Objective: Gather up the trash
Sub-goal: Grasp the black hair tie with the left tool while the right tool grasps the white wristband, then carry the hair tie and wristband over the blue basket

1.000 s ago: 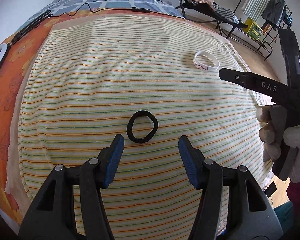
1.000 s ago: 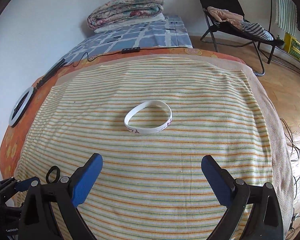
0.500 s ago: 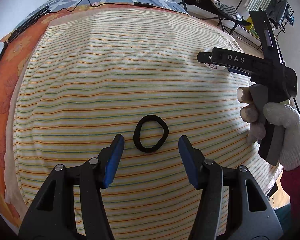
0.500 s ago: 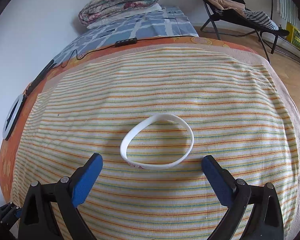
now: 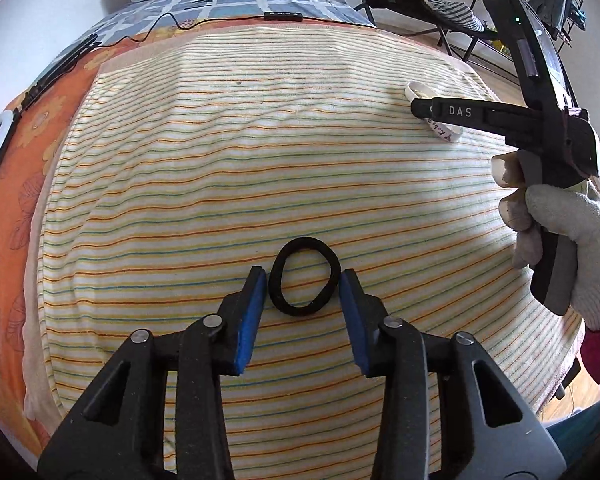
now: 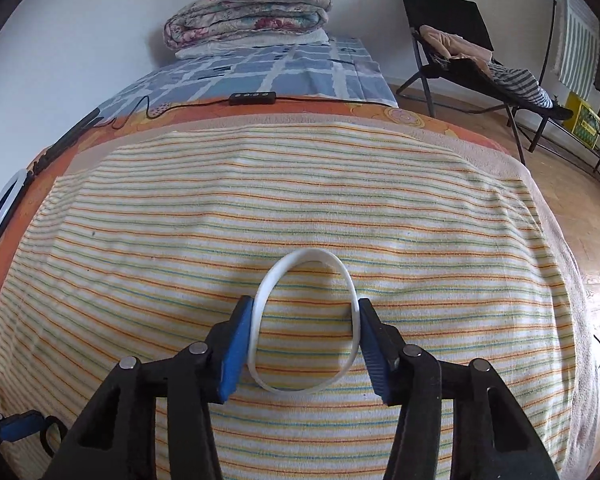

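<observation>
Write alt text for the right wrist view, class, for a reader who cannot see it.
The right gripper squeezes a white wristband between its blue pads, its jaws having just closed in on the band, which lies on a striped towel over a bed. Behind are a folded quilt and a black folding chair.

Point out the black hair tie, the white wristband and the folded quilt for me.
black hair tie (image 5: 281,305): left wrist view, its left side.
white wristband (image 6: 260,304): right wrist view, its left side.
folded quilt (image 6: 248,20): right wrist view, middle of the fold.

folded quilt (image 6: 247,12) on the bed, folding chair (image 6: 456,36) beyond.
</observation>
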Demonstrator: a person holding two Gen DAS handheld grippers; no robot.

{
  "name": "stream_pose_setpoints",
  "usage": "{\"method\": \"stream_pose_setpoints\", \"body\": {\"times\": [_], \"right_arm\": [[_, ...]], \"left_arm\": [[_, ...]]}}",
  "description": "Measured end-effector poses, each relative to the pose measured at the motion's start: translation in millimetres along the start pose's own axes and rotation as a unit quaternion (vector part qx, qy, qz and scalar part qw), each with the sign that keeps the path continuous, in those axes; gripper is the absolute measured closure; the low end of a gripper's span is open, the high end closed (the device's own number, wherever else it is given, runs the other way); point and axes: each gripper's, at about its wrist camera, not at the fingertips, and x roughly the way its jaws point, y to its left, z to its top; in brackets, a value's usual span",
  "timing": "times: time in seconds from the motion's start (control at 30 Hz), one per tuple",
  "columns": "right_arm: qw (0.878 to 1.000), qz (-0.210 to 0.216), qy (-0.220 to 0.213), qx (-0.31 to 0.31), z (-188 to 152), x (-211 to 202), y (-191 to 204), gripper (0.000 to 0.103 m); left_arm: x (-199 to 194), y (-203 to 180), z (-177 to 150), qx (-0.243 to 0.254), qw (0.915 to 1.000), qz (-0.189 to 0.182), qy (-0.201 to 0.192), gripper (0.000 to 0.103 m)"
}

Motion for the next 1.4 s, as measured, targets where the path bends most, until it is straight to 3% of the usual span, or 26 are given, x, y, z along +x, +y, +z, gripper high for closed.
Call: {"method": "stream_pose_setpoints", "body": {"times": [0.1,0.23,0.87,1.4], "right_arm": [[1.000,0.008,0.002,0.002,0.5,-2.6,-5.6,0.080],[0.999,0.028,0.004,0.015,-1.4,-8.5,-16.2,0.092],[0.997,0.070,-0.021,-0.012,-30.0,-94.2,-12.1,0.093],[0.993,0.098,0.013,-0.061,-120.7,-154.4,26.3,0.093]], "left_arm": [[-1.3,3.7,-0.1,-0.004,1.0000,0.001,-0.004,0.095],[-6.0,8.0,-0.4,-0.009,0.9999,-0.002,-0.007,0.097],[-63.3,-6.0,-12.3,0.002,0.9986,0.002,-0.053,0.097],[-100.4,-21.2,-65.6,0.001,0.9982,-0.010,-0.059,0.097]]}}
